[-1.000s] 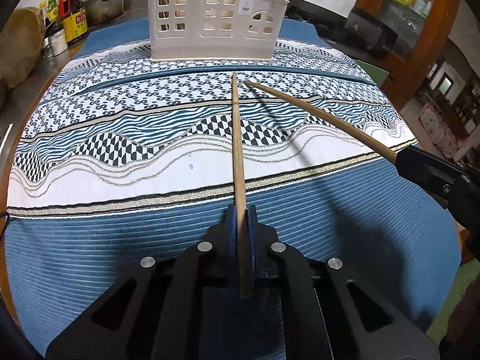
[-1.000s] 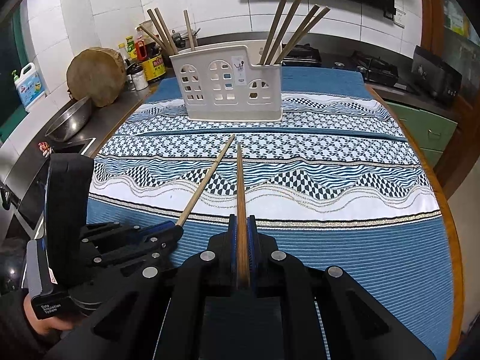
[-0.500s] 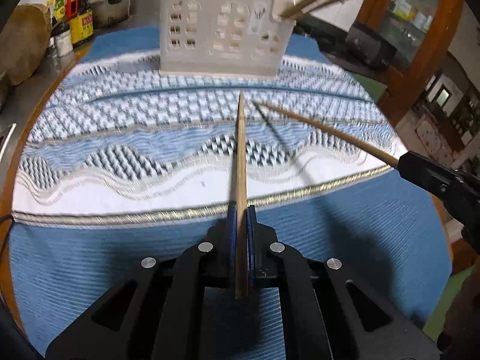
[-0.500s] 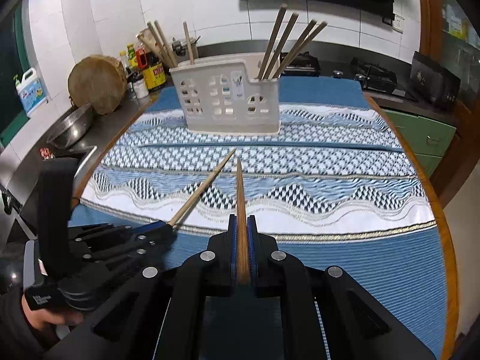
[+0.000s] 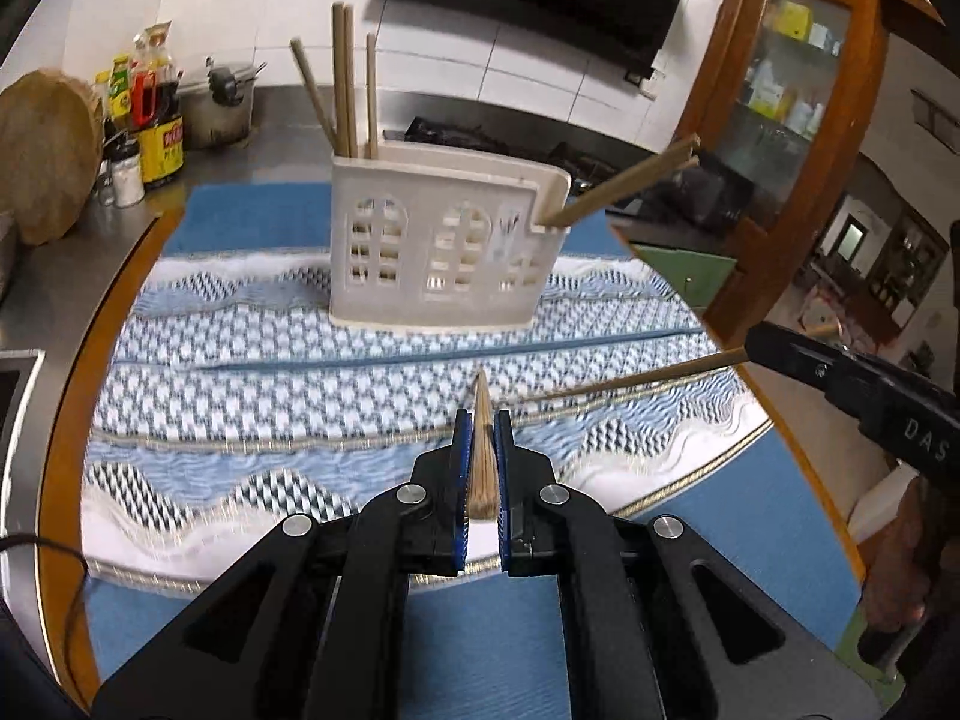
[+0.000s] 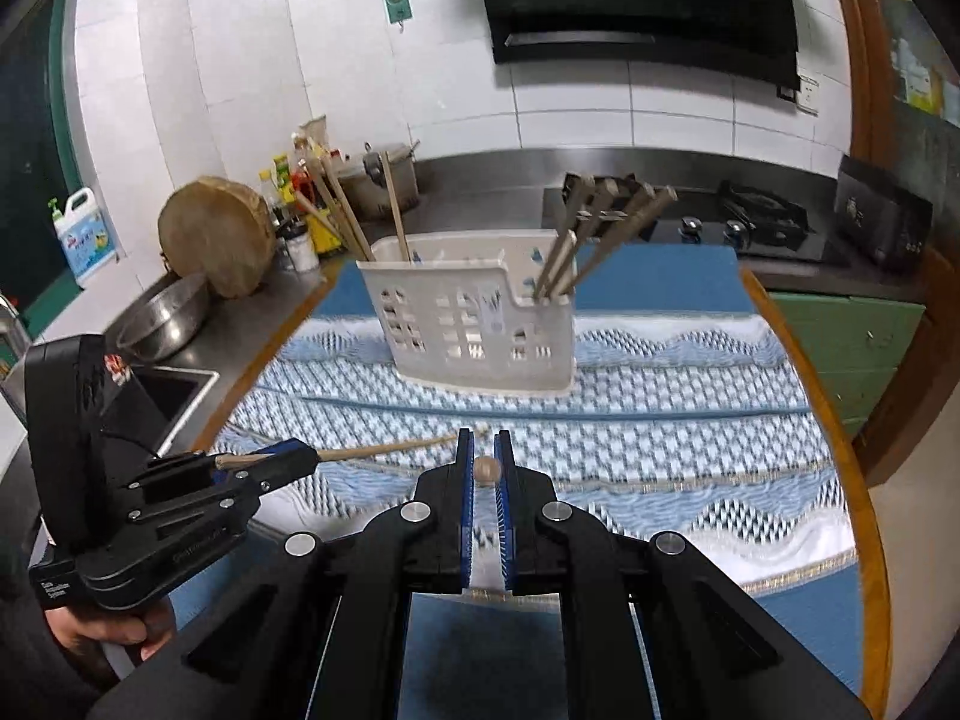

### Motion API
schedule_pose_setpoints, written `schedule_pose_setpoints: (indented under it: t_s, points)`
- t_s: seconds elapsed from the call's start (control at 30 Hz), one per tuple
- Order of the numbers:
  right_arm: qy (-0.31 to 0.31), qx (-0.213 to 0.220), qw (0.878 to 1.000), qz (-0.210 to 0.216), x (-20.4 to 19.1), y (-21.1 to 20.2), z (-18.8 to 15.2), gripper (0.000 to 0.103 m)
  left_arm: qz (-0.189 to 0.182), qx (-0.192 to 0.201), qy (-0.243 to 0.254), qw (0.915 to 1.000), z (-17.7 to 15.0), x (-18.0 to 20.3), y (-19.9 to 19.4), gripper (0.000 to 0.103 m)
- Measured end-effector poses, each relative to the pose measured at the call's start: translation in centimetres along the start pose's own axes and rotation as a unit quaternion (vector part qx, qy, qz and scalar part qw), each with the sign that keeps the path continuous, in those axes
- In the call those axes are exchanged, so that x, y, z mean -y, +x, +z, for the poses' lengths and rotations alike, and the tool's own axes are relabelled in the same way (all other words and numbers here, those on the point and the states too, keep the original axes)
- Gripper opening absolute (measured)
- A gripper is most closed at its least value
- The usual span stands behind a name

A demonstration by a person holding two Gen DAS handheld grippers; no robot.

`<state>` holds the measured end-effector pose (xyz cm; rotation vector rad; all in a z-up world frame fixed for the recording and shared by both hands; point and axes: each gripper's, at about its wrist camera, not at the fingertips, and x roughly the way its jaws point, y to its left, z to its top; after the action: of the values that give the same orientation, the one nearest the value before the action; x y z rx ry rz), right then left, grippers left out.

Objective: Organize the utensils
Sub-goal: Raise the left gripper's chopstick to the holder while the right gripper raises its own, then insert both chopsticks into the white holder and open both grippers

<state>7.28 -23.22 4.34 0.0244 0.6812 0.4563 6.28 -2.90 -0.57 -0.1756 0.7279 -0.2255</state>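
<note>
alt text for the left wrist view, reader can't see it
The left gripper is shut on a wooden chopstick pointing toward a white utensil holder on a blue patterned tablecloth. The holder has chopsticks at both ends. At right, the right gripper holds another chopstick.

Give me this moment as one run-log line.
left gripper: shut on chopstick | right gripper: shut on chopstick | utensil holder: ahead on tablecloth, chopsticks at both ends

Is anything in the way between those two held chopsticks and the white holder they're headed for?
Nothing visible. Only bare patterned blue-and-white tablecloth lies between the wooden chopsticks and the white plastic utensil holder. Chopsticks already stand at both ends of it, left and right.
</note>
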Motion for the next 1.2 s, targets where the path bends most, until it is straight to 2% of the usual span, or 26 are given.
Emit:
schedule_pose_setpoints:
  t_s: [0.17, 0.4, 0.5, 0.73, 0.93, 1.2]
  points:
    - [-0.014, 0.024, 1.000, 0.003, 0.5, -1.2, 3.5, 0.007, -0.009, 0.013, 0.012, 0.9998, 3.2, -0.3, -0.9, 0.006]
    - [-0.023, 0.052, 0.998, 0.029, 1.6, -2.9, 9.2, 0.007, -0.024, 0.047, 0.036, 0.9979, 8.1, -0.1, -2.7, 0.006]
    - [-0.035, 0.072, 0.996, 0.029, 1.5, -3.6, 11.7, 0.007, -0.026, 0.068, 0.048, 0.9962, 10.4, 0.1, -3.5, 0.006]
    - [-0.062, 0.113, 0.992, 0.006, 1.2, -3.7, 16.2, 0.007, -0.012, 0.148, 0.065, 0.9867, 16.5, 0.6, -6.5, 0.006]
    - [-0.064, 0.101, 0.993, -0.004, 1.4, -0.9, 17.3, 0.007, 0.031, 0.188, 0.059, 0.9799, 19.9, -0.2, -5.9, 0.006]
    - [-0.054, 0.055, 0.997, -0.009, 1.9, 3.7, 16.5, 0.007, 0.043, 0.163, 0.018, 0.9856, 20.5, -2.6, -1.9, 0.006]
